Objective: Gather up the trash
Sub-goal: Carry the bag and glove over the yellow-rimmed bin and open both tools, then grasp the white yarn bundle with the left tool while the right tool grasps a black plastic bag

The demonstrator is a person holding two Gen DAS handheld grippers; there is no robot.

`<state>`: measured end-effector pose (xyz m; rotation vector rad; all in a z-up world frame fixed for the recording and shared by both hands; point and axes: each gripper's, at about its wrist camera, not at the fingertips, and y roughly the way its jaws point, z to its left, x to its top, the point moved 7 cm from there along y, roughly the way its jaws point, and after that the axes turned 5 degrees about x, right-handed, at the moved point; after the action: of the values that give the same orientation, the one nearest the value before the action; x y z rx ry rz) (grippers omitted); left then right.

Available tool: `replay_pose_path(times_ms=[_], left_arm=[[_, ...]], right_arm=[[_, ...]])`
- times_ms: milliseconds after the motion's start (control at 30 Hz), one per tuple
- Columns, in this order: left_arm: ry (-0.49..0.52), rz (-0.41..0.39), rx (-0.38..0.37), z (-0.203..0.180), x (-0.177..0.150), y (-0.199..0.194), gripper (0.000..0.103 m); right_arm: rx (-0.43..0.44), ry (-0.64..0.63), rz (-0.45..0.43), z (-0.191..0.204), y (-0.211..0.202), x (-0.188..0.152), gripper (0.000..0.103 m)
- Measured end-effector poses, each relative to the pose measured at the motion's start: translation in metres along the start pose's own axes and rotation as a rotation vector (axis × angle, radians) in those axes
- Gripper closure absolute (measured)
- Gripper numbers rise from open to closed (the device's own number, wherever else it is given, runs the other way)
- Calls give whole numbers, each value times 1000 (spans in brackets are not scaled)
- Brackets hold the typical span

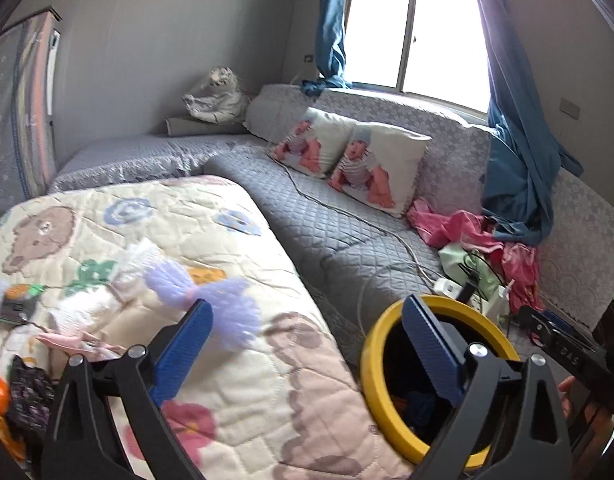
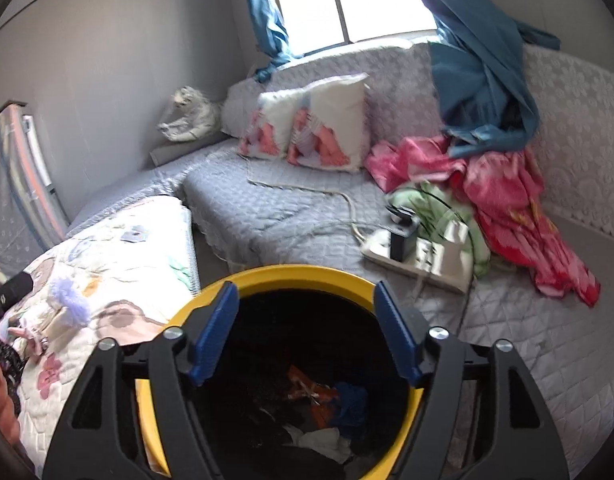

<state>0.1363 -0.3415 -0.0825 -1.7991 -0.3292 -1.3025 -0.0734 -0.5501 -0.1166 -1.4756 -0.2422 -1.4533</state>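
A: Where is the bin?
B: The yellow-rimmed trash bin (image 2: 307,276) stands between the patterned quilt (image 1: 211,248) and the grey quilted bed (image 2: 275,208). Inside lie scraps: an orange wrapper (image 2: 307,392), something blue, white paper.
A: And the right gripper (image 2: 303,336)?
B: Over the bin's mouth, jaws apart, nothing between them.
A: The left gripper (image 1: 307,352)?
B: Jaws spread wide and empty, one finger over the quilt, the other over the bin's rim.
A: What is on the quilt?
B: A lilac fluffy thing (image 1: 211,300), blurred, and small bits at the left edge that I cannot make out.
A: Elsewhere?
B: A white power strip (image 2: 419,260) and pink cloth (image 2: 507,204) on the bed.
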Motion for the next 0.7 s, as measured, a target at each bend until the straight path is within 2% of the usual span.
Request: replay_pose_path(times_ms=[133,300,400,533,700], left_arm=[[9,-69,136,51,14,-30,8],[-61,-90,253,132,19,-63,8],[-113,-127,352,187,17,-84,8],[-165,-118,477,255,4,-104,8],[-228,-83,571,325,-18,-116,8]], right_arm=[[107,-77,-36,45,-10,5,23],[316,-145,-5,118,-16,0,22],[424,-209,2,164,-22,-5,21],[579,-265,59,228,-27,-22,21],[725,-362,109,303,-39,-48,20]])
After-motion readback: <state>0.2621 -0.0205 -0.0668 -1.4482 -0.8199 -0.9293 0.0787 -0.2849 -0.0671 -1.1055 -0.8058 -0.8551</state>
